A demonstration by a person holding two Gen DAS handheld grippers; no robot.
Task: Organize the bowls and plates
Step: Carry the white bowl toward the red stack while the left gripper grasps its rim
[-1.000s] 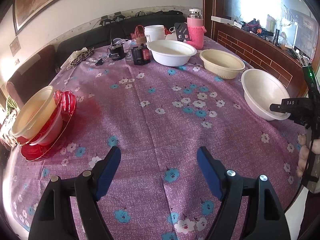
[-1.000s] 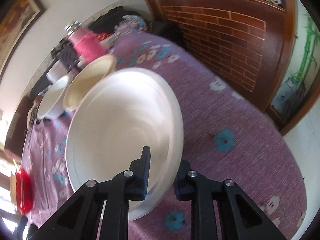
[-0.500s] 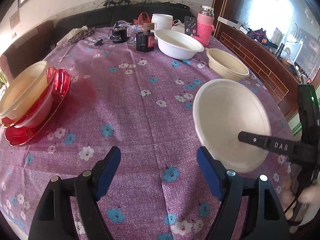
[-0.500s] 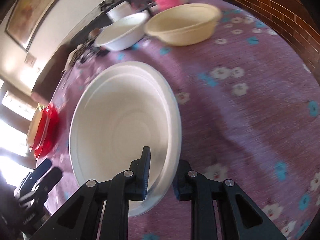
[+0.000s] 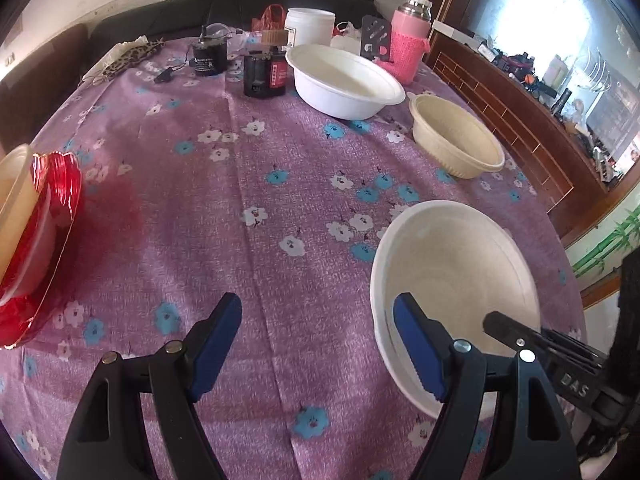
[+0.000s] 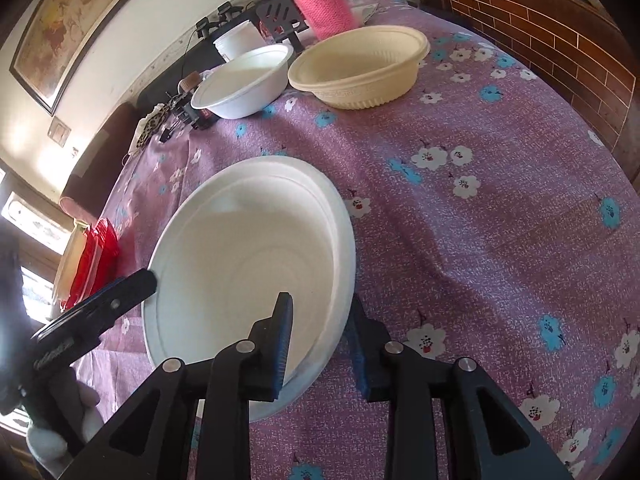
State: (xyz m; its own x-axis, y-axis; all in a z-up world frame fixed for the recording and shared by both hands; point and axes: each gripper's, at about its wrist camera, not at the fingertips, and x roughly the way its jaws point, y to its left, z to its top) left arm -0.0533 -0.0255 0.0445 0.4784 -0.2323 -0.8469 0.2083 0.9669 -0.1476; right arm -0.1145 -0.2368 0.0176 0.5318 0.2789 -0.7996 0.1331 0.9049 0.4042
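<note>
My right gripper [image 6: 318,344] is shut on the rim of a white bowl [image 6: 248,264] and holds it tilted over the purple tablecloth. The same white bowl [image 5: 456,280] shows in the left wrist view, just right of my left gripper [image 5: 318,340], which is open and empty with its right finger [image 5: 418,346] at the bowl's near rim. A stack of a cream bowl [image 5: 14,196] and red plates [image 5: 48,240] sits at the left edge. A large white bowl [image 5: 344,80] and a cream bowl [image 5: 456,142] stand farther back.
A pink-sleeved bottle [image 5: 408,42], a white tub [image 5: 310,28], black jars [image 5: 266,74] and small items crowd the table's far end. A wooden brick-patterned cabinet [image 5: 520,120] runs along the right. The floral tablecloth [image 5: 260,208] covers the table.
My right gripper has carried the white bowl from the table's right side toward the left gripper, until its rim is beside the left gripper's right finger. The left gripper stays open.
</note>
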